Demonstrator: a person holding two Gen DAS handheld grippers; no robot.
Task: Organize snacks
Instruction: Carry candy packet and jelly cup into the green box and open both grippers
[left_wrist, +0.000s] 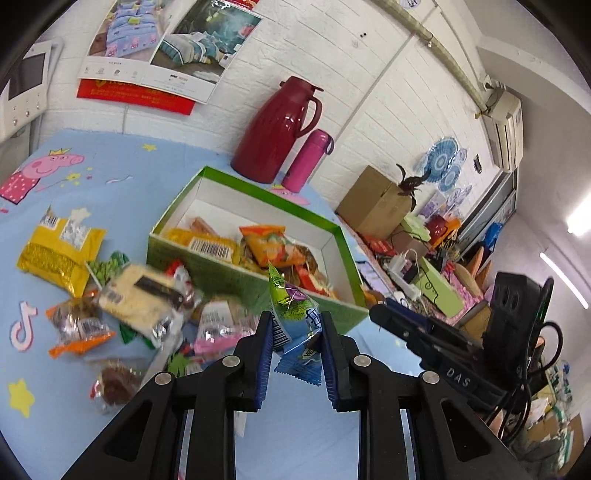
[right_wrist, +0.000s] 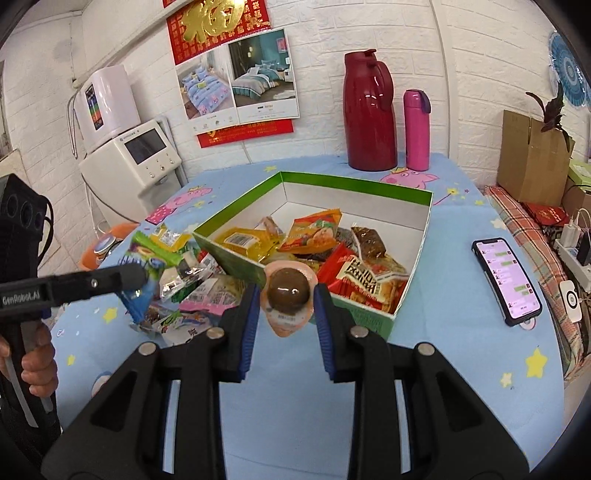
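Observation:
My left gripper (left_wrist: 295, 332) is shut on a green and blue snack packet (left_wrist: 293, 314), held above the table just short of the green box (left_wrist: 258, 280). The same gripper (right_wrist: 142, 275) and its packet (right_wrist: 147, 266) show at the left of the right wrist view. My right gripper (right_wrist: 284, 306) is shut on a pink-sealed brown egg pack (right_wrist: 288, 295), near the front corner of the green box (right_wrist: 369, 317). The box holds several packets (right_wrist: 354, 273). Loose snacks (left_wrist: 122, 302) lie in a pile left of the box.
A dark red jug (right_wrist: 369, 110) and a pink flask (right_wrist: 416, 129) stand at the table's back. A phone (right_wrist: 506, 280) lies right of the box. A white appliance (right_wrist: 129, 155) stands left of the table. A person's hand (right_wrist: 35, 362) holds the left gripper's handle.

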